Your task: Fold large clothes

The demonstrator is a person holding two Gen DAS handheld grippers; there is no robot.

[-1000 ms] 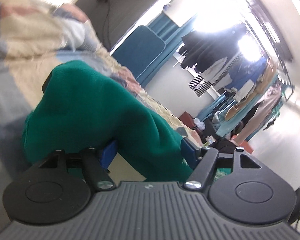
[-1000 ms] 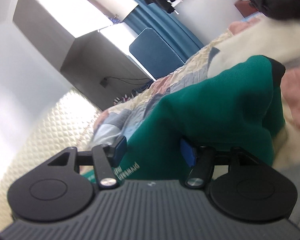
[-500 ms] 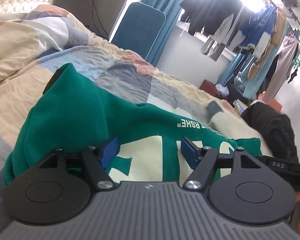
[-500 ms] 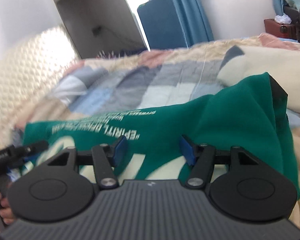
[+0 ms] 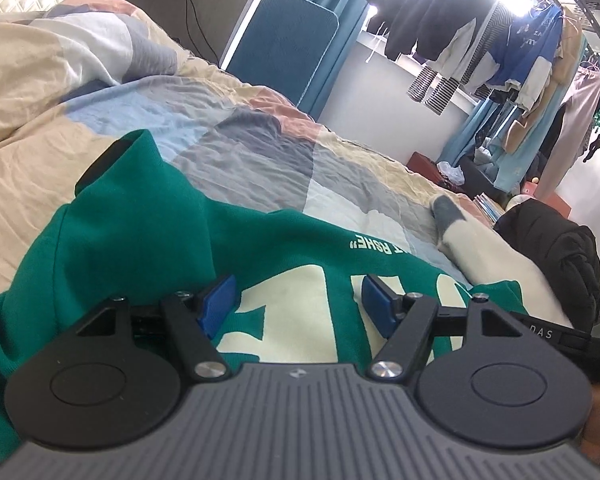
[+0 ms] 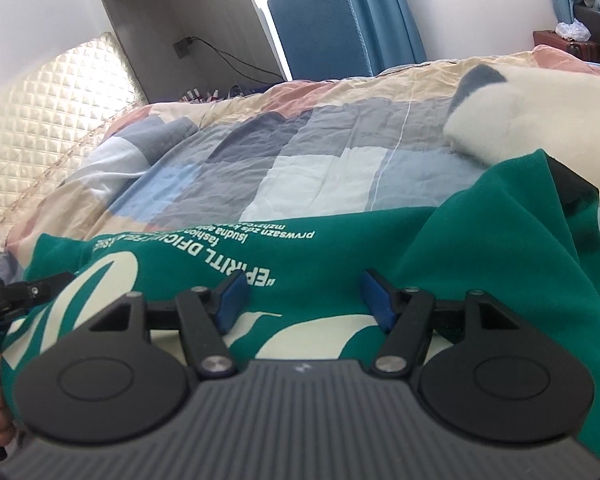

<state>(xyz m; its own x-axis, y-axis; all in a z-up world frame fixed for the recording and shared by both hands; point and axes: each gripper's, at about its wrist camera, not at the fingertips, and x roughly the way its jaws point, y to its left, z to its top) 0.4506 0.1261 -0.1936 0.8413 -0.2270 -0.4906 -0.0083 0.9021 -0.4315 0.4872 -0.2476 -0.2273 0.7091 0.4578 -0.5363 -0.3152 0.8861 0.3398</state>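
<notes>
A green sweatshirt (image 5: pixel 148 236) with cream lettering lies spread on the patchwork quilt (image 5: pixel 228 132); a sleeve with a black cuff is folded over its body. It also shows in the right wrist view (image 6: pixel 340 256). My left gripper (image 5: pixel 298 304) is open, low over the cream print, holding nothing. My right gripper (image 6: pixel 304 296) is open over the shirt's printed text, holding nothing. The other gripper's tip shows at the edge of each view.
A cream fleece garment (image 5: pixel 488 248) lies on the bed beside the sweatshirt, also in the right wrist view (image 6: pixel 540 120). A black jacket (image 5: pixel 556 240) sits at the bed's far side. A blue chair (image 6: pixel 320 24) and a clothes rack (image 5: pixel 500 40) stand beyond the bed.
Both grippers let go of the sweatshirt, which dropped from a held-up bunch to lie flat on the quilt. Both views levelled out over the bed.
</notes>
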